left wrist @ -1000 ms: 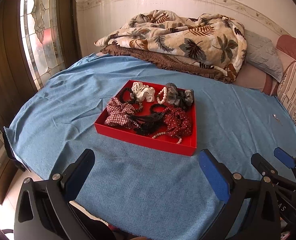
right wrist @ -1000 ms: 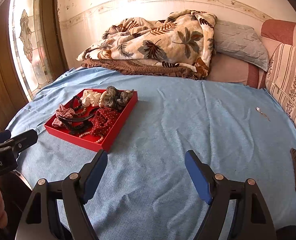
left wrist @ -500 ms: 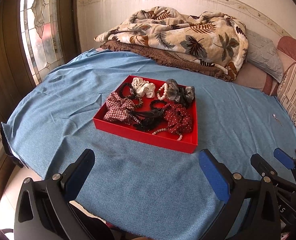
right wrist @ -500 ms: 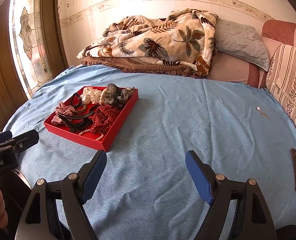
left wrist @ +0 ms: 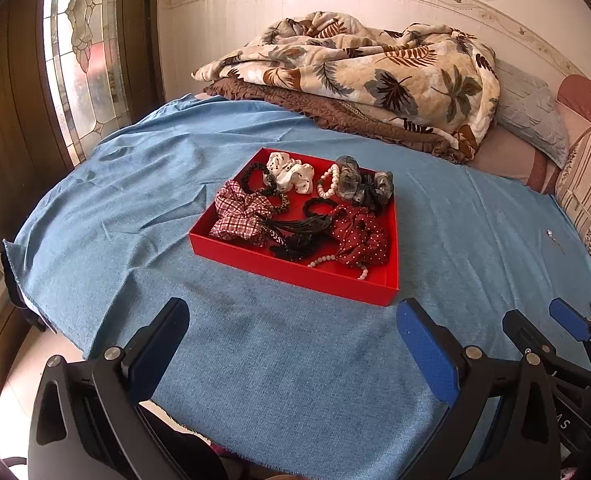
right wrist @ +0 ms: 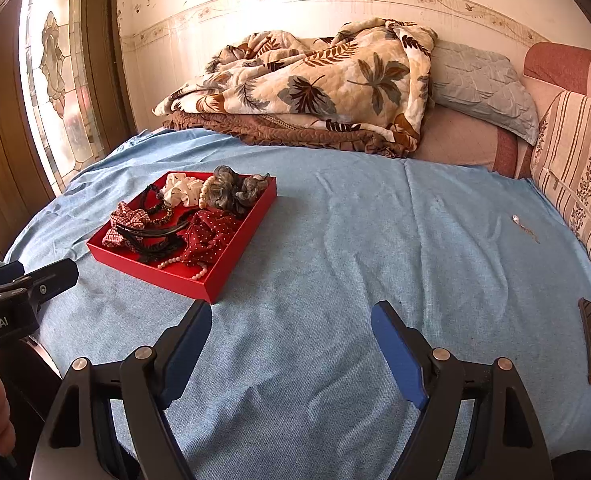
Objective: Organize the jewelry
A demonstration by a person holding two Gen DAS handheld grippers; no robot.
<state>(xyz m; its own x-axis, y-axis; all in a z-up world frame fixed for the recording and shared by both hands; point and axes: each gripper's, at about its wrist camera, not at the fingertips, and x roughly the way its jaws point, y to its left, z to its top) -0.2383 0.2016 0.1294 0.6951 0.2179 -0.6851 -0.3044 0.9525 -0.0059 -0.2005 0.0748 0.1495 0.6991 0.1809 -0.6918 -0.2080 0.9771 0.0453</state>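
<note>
Almost nothing changes across the last second: the shallow red cardboard tray (left wrist: 291, 266) sits in the same spot on the blue bedsheet (left wrist: 295, 380), and only the views drift slightly. The left gripper (left wrist: 293, 350) hangs at the near edge of the bed with its blue-padded fingers (left wrist: 427, 354) spread wide and nothing between them. The right gripper (right wrist: 291, 354) is equally agape and empty, further right over bare sheet.

Inside the tray lie the red-and-white checked scrunchie (left wrist: 239, 216), the white dotted scrunchie (left wrist: 289, 172), the grey gauzy scrunchie (left wrist: 355, 184), the dark red polka-dot scrunchie (left wrist: 359, 236), the black hair clip (left wrist: 299, 228) and the pale bead bracelet (left wrist: 327, 184), all tangled together. A small silver trinket (right wrist: 516, 219) lies alone far right on the sheet.

Sorting seems not yet begun; both grippers look poised to start.
</note>
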